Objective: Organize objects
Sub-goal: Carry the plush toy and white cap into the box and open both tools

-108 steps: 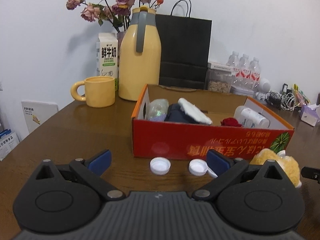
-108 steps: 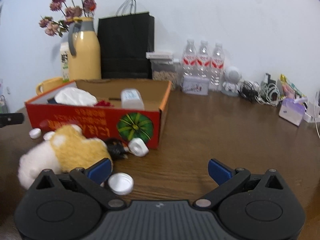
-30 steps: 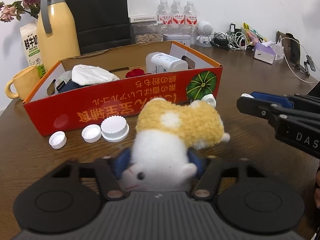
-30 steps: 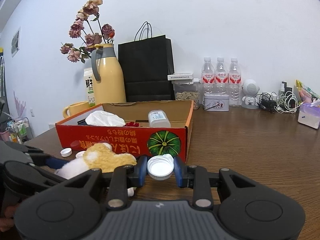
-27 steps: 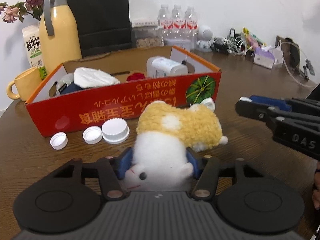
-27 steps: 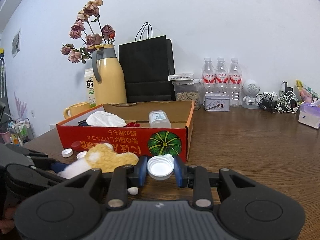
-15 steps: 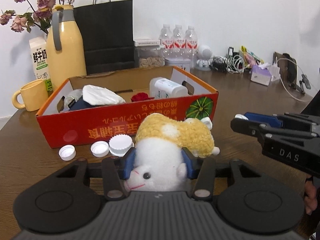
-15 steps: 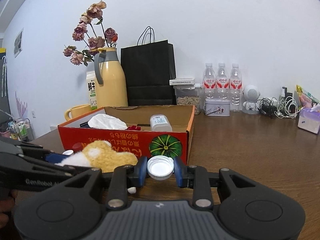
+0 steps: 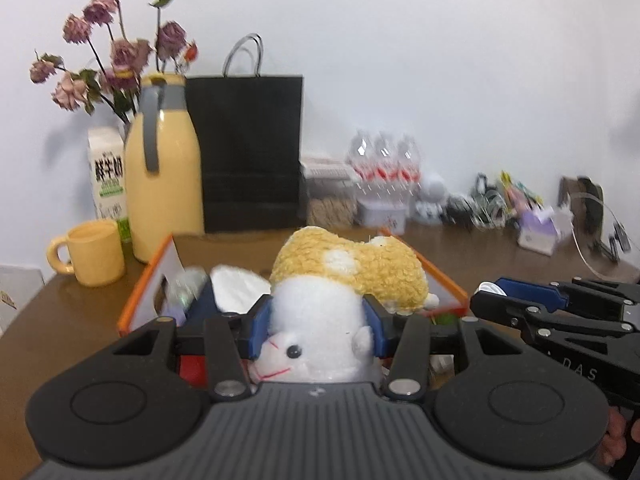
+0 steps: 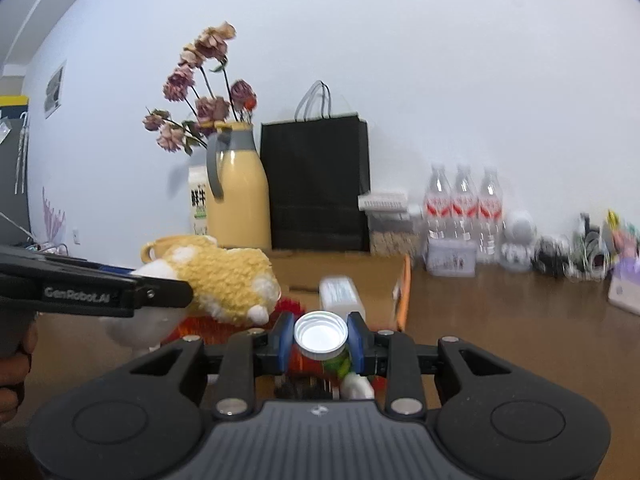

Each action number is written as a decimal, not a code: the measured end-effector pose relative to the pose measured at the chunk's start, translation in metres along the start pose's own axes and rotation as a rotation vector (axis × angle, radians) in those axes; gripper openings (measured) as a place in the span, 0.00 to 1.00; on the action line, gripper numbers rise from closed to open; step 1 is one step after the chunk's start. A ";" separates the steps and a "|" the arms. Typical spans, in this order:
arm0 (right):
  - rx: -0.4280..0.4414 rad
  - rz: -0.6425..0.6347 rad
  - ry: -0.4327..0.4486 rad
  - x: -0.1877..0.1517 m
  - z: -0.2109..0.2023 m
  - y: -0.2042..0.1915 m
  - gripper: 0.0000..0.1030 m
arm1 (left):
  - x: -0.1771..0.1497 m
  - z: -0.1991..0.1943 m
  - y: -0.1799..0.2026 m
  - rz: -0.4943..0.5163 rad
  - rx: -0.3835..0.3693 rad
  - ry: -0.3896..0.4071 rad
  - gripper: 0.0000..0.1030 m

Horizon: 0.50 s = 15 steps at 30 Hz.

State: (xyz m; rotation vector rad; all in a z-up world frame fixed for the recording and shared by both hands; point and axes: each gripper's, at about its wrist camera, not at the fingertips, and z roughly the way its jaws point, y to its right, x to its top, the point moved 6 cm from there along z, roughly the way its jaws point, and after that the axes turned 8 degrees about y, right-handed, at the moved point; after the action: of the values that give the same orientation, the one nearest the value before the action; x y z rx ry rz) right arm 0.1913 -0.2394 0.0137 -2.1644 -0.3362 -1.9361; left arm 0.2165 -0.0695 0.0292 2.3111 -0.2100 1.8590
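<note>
Item 1, plush toy [image 9: 320, 320]: yellow-and-white, soft. The left gripper [image 9: 316, 326] is clamped on its white head end, blue pads pressed into the fleece on both sides; the jaws closed further within the last second and the stuffing has given under them. A second ago the toy lay on the bench [image 9: 60, 316] in front of the box; it now hangs clear of the wood, above the near wall of the box [image 9: 138, 300], yellow body pointing out over the interior.

Item 2, white bottle cap [image 10: 320, 335]: pinched edge to edge in the right gripper [image 10: 320, 338], open face toward the camera, grip unchanged. It too has come up from bench level and sits at about rim height near the box's right corner.

Item 3, box: orange-red cardboard, already holding a white tissue wad [image 9: 236, 284], a white bottle [image 10: 340, 294] and a red item, partly hidden.

Background stock, untouched: yellow jug [image 9: 162, 184], mug [image 9: 94, 254], black bag [image 9: 248, 152], water bottles [image 10: 464, 200].

Status: both lifts look complete, so carry-over and release into the box come next. Loose caps seen earlier on the bench are now behind the gripper body, probably still there, still to be collected.
</note>
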 end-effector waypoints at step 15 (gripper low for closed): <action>-0.034 -0.046 -0.060 0.036 0.145 0.003 0.27 | 0.036 0.115 -0.038 -0.081 0.080 -0.038 0.47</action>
State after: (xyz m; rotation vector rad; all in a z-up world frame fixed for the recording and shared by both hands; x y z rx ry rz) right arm 0.3326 -0.1960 0.0335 -2.2593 -0.3693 -1.9167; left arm 0.3419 -0.0575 0.0384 2.3703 -0.0468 1.8179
